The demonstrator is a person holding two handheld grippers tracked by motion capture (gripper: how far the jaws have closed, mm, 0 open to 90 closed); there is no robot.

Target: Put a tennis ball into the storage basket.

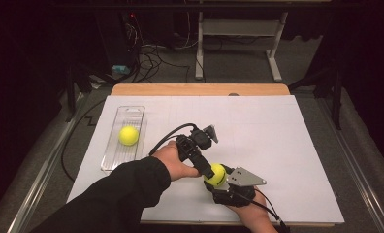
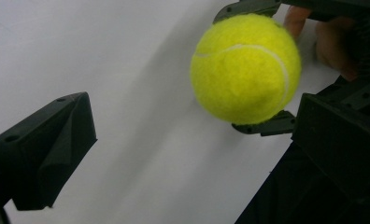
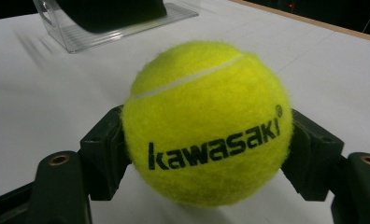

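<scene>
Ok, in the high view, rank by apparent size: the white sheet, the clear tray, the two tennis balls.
1. White sheet
2. Clear tray
3. The balls: tray ball and held ball look alike; the held one is partly hidden by the right gripper, so no ranking.

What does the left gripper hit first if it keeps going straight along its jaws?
Probably the tennis ball held in the right gripper. The left gripper is open and points toward it, though the ball sits off to one side, so it may clip the white table instead.

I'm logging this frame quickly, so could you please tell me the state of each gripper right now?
Left gripper: open, holding nothing, jaws apart beside the ball.
Right gripper: shut on the tennis ball.
</scene>
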